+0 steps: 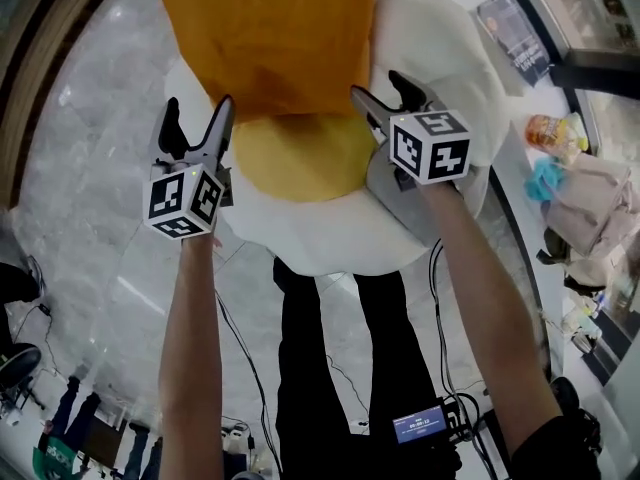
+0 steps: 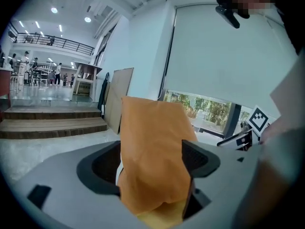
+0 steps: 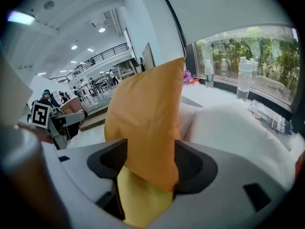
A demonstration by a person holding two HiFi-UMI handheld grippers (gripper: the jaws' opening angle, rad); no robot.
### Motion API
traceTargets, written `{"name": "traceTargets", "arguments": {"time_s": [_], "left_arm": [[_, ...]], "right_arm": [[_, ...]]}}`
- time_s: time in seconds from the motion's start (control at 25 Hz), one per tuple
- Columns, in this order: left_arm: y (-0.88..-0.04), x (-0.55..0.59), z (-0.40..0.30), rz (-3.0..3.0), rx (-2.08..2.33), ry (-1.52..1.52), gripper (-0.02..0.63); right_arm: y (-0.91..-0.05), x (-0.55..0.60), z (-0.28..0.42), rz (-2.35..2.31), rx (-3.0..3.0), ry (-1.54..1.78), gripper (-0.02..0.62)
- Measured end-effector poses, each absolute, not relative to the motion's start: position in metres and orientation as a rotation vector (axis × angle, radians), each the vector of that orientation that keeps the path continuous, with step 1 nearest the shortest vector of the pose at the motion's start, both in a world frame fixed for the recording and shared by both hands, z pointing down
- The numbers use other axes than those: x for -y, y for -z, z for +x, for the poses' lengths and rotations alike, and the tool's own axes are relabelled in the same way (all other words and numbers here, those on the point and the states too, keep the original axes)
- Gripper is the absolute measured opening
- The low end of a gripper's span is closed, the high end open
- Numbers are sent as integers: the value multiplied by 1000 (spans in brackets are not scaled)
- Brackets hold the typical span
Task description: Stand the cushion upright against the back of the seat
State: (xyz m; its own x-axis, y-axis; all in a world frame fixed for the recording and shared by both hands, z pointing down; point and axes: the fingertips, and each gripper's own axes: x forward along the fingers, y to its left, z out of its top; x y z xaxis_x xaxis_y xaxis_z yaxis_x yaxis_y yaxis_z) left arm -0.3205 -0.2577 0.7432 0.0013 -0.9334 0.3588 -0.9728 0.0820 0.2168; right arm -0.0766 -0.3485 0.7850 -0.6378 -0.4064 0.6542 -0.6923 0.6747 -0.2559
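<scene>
The orange cushion (image 1: 270,38) stands upright on the round yellow seat pad (image 1: 300,153) of a white padded chair (image 1: 440,58). My left gripper (image 1: 197,118) is at the cushion's lower left corner and my right gripper (image 1: 385,90) at its lower right corner. Both are open. In the left gripper view the cushion (image 2: 152,151) rises just ahead of the left gripper (image 2: 151,168), with no pad pressing on it. The right gripper view shows the cushion (image 3: 147,123) the same way ahead of the right gripper (image 3: 150,166), with the white chair back (image 3: 228,128) beside it.
A white table at the right holds a snack bag (image 1: 550,133), a teal object (image 1: 548,178), a beige bag (image 1: 600,203) and water bottles (image 3: 244,78). My black-trousered legs (image 1: 340,368) stand against the chair's front. Cables trail over the marble floor (image 1: 90,168).
</scene>
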Motion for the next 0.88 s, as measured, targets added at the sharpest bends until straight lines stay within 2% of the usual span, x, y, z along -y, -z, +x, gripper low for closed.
{"name": "traceTargets", "arguments": {"time_s": [0.32, 0.48, 0.88], "left_arm": [[-677, 244, -282, 1989, 1872, -120, 413], [-649, 235, -268, 2020, 1838, -139, 391], [-584, 200, -253, 2005, 1832, -183, 225]], "right_arm": [[-722, 325, -64, 864, 2340, -673, 317], [-686, 313, -60, 865, 2358, -655, 290], [-597, 276, -57, 782, 2406, -598, 228]]}}
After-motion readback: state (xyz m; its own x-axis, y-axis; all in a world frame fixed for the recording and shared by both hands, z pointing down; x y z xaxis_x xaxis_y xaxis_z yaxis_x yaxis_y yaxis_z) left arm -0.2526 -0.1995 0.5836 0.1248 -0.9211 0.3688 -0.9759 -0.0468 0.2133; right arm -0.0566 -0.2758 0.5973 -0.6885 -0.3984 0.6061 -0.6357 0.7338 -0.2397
